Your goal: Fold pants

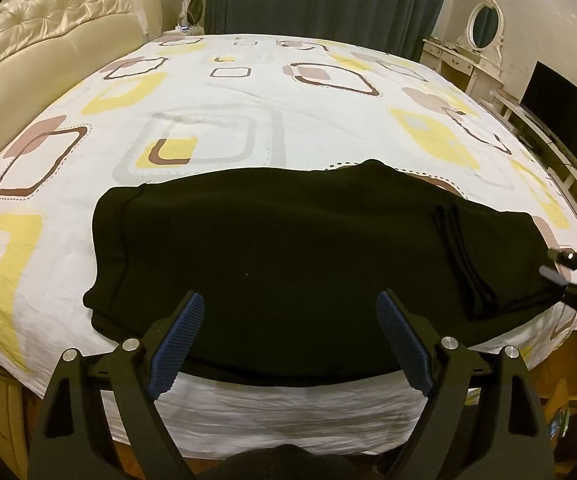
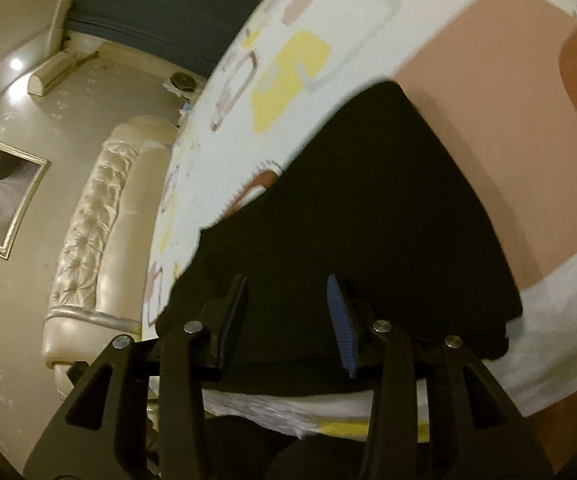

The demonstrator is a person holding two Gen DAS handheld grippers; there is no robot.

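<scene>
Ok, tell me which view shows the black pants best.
The left wrist view: the black pants lie flat along the near edge of the bed, whole outline visible, a layered folded edge at the right. The right wrist view shows only one end, blurred and close, beyond the open right gripper.

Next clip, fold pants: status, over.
Left gripper open, jaws wide, holding nothing. Right gripper open at the pants' end. Black pants flat on bedsheet, near edge. Nothing in the way.

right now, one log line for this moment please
task: fold pants | pants: flat at bed edge, partly folded | left gripper: open, over pants | right gripper: open, at pants end
</scene>
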